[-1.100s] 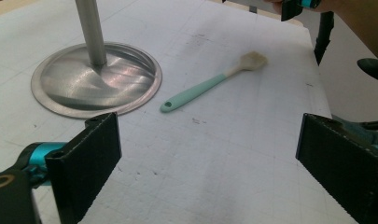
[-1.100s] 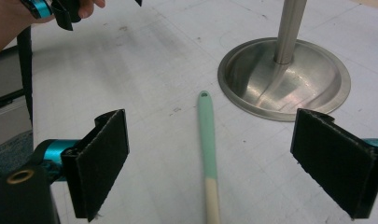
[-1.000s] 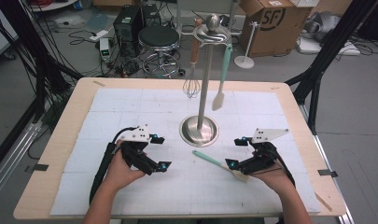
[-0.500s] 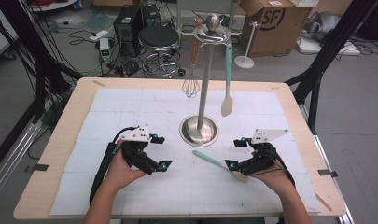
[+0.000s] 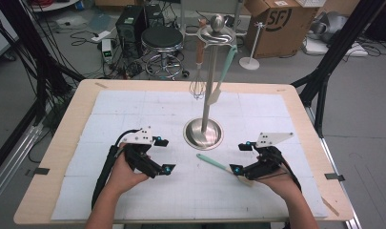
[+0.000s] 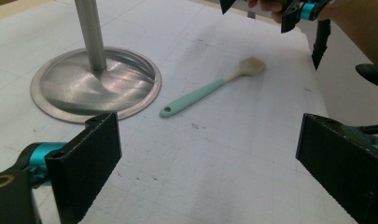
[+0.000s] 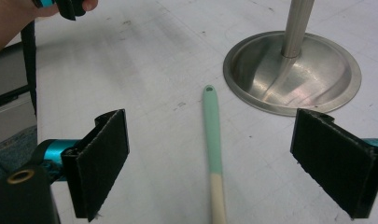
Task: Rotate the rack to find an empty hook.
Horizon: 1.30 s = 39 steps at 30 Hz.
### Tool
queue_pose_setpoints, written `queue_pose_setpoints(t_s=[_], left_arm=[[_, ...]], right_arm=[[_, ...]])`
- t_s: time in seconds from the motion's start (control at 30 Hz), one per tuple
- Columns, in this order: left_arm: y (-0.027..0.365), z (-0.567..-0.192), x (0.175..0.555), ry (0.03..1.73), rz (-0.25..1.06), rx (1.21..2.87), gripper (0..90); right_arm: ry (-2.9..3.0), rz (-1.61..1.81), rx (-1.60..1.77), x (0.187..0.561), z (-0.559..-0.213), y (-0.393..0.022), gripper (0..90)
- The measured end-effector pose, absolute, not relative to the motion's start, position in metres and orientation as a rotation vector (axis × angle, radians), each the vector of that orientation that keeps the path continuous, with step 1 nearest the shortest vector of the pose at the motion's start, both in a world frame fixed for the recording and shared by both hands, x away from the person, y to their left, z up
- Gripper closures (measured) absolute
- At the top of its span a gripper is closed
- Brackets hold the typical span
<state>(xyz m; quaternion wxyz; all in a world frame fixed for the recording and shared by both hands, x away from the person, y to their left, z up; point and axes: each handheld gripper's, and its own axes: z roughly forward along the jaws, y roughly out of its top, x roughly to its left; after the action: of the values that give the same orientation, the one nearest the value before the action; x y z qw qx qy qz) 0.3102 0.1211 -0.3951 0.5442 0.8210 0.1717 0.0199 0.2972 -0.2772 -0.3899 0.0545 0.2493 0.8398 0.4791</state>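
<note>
White gridded mat (image 5: 133, 109) covers the wooden table. Steel utensil stand with round base (image 5: 203, 133) sits centre. Mint-handled basting brush with pale bristles (image 5: 218, 164) lies at its 5 o'clock, between the right gripper's (image 5: 240, 157) spread jaws, untouched. Left gripper (image 5: 165, 155), at 8 o'clock, spread, empty.

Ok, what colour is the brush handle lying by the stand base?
Mint green, turning cream toward the bristle end; the brush shows best in the right gripper view.
</note>
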Motion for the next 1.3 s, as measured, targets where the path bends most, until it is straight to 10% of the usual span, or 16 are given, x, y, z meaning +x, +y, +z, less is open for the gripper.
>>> queue_pose_setpoints(t_s=[0.27,1.3], left_arm=[[0.123,-0.386,0.311,0.387,0.038,1.912,10.0],[0.100,-0.282,0.326,0.291,0.036,1.734,82.5]], right_arm=[[2.551,1.453,0.758,0.298,-0.390,-0.277,11.3],[2.555,1.472,0.765,0.301,-0.391,-0.277,11.4]])
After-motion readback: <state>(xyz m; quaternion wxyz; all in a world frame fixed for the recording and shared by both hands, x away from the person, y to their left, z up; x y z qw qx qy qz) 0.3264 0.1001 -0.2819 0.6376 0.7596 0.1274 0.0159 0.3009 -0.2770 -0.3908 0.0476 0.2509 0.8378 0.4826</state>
